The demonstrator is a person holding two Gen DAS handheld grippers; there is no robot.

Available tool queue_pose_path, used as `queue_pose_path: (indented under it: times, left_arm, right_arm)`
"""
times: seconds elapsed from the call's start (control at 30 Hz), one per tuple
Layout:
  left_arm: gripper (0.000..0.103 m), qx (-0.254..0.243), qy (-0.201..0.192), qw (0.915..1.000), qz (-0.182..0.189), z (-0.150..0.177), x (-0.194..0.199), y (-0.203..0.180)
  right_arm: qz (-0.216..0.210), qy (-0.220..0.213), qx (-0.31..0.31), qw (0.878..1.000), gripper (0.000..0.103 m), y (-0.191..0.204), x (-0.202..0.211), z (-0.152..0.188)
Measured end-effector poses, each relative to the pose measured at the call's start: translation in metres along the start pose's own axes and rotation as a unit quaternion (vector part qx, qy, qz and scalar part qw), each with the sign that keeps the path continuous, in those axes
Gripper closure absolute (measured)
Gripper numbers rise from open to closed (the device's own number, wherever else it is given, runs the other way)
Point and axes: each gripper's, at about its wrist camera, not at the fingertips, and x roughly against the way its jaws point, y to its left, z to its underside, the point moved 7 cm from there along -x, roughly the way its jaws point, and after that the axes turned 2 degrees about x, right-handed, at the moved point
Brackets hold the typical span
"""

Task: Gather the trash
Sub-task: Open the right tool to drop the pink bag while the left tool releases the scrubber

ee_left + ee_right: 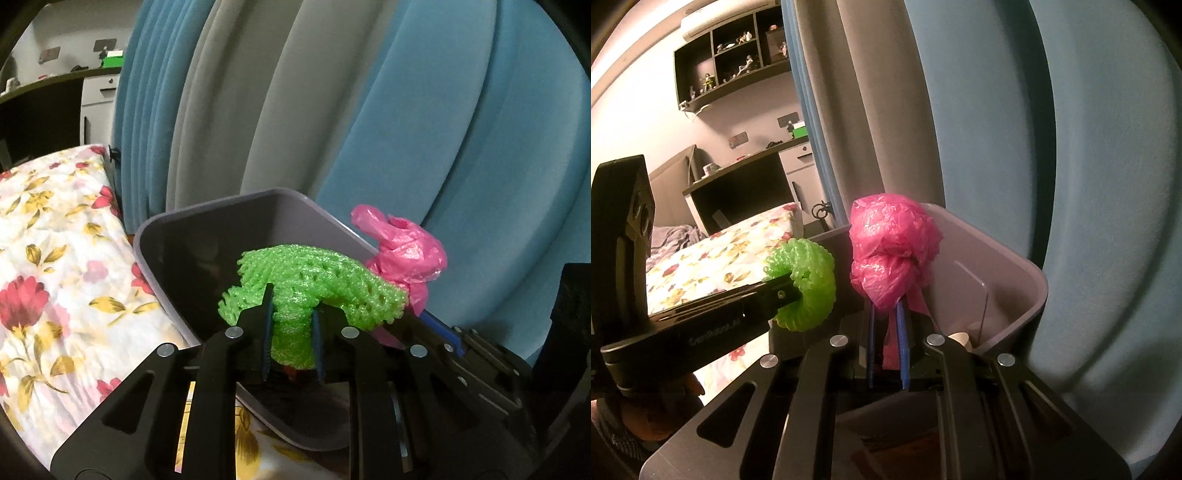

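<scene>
Over the grey bin (207,236), the left gripper (291,314) pinched green foam netting (314,284) while the right gripper (886,325) clamped a pink plastic bag (892,251). The springy netting could snag a pad on release and tumble outside. Only the right wrist view showed a white scrap (962,338) inside the bin

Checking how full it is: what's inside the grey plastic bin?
Inside the grey plastic bin, a small whitish item shows low down. The pink plastic bag, the green foam net and both claws cover the rest.
</scene>
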Motion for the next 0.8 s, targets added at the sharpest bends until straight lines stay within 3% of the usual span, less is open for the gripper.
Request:
queue_pose_path:
  times: [0.1,0.17,0.27,0.4,0.57,0.8]
  left_arm:
    - [0.070,0.006,0.004,1.0000,-0.003,0.000,-0.002,0.004]
    - [0.048,0.018,0.001,0.9998,-0.005,-0.002,-0.001,0.010]
    - [0.032,0.035,-0.013,0.9992,-0.014,-0.005,0.007,0.020]
    - [0.022,0.046,-0.017,0.9988,-0.007,-0.007,0.015,0.024]
    - [0.013,0.041,-0.009,0.9991,0.000,-0.006,0.015,0.018]
    - [0.010,0.033,0.032,0.9978,-0.047,0.006,0.002,0.021]
  right_arm:
    - [0.000,0.003,0.001,1.000,0.086,-0.001,-0.005,-0.001]
    - [-0.002,0.002,0.000,1.000,0.083,-0.002,-0.005,-0.001]
    - [-0.002,0.004,-0.001,1.000,0.083,-0.002,-0.006,-0.001]
    - [-0.001,0.006,-0.002,1.000,0.078,-0.002,-0.007,0.001]
    - [0.009,-0.003,-0.011,1.000,0.050,-0.005,0.000,-0.001]
    - [0.037,-0.013,-0.015,0.999,0.036,-0.018,0.015,0.002]
